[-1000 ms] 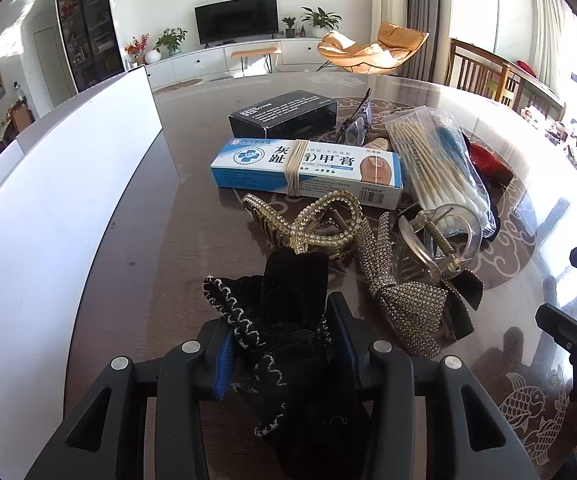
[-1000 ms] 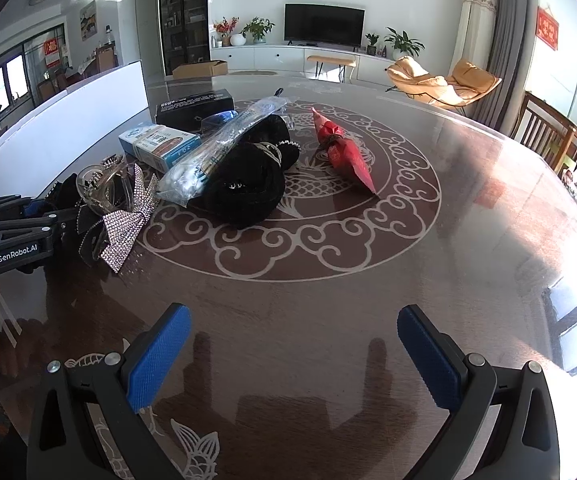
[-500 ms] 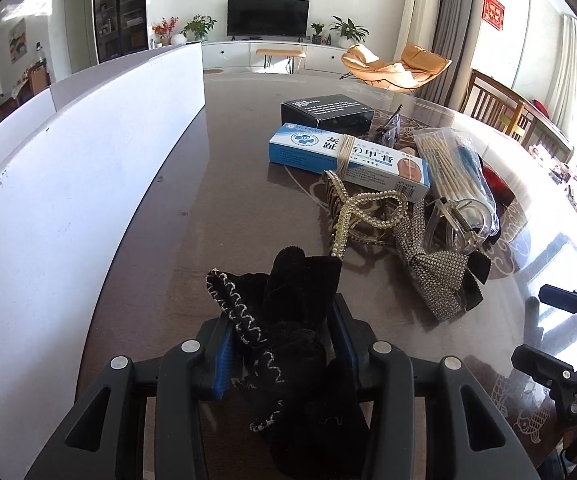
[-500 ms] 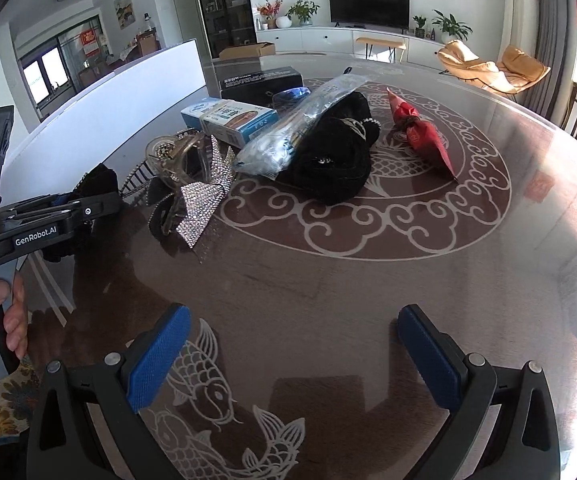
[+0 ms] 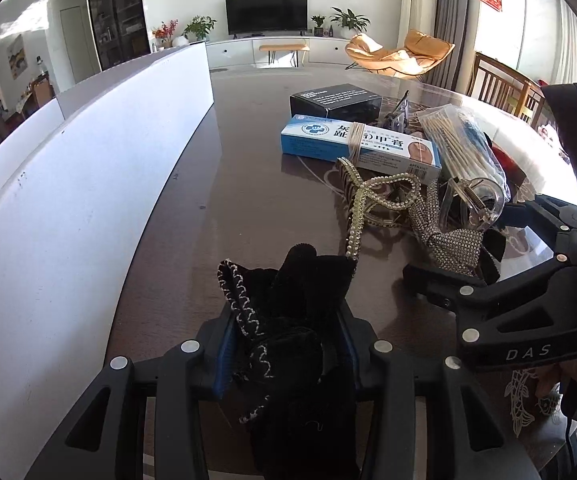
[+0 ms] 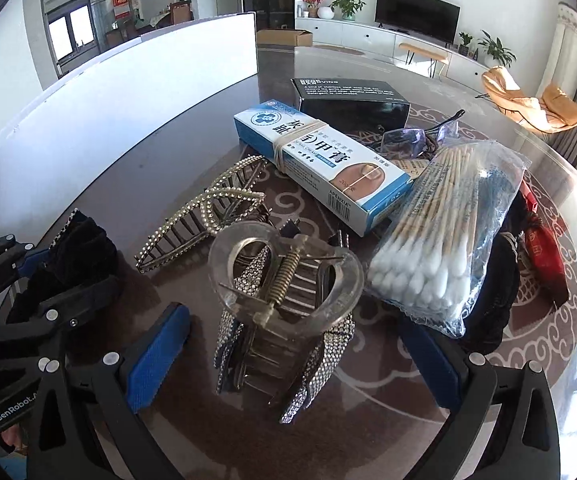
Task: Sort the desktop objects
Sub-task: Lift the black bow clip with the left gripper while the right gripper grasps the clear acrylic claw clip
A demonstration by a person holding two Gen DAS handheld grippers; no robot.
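Since the earlier frames the right gripper (image 6: 288,354) has been swung in from the bare middle of the table (image 5: 256,200) to the pile near the white board (image 5: 68,208). The next pick is judged to be prepared, while the first item is not yet put away.

At the left, the left gripper (image 5: 286,354) is angled down over the table's near edge, its pads pinched on the black scrunchie (image 5: 288,320). At the right, the right gripper is tilted down with fingers (image 6: 156,354) spread wide, nothing pressed; the clear claw clip (image 6: 284,280) and rhinestone bow (image 6: 312,376) are framed between them.
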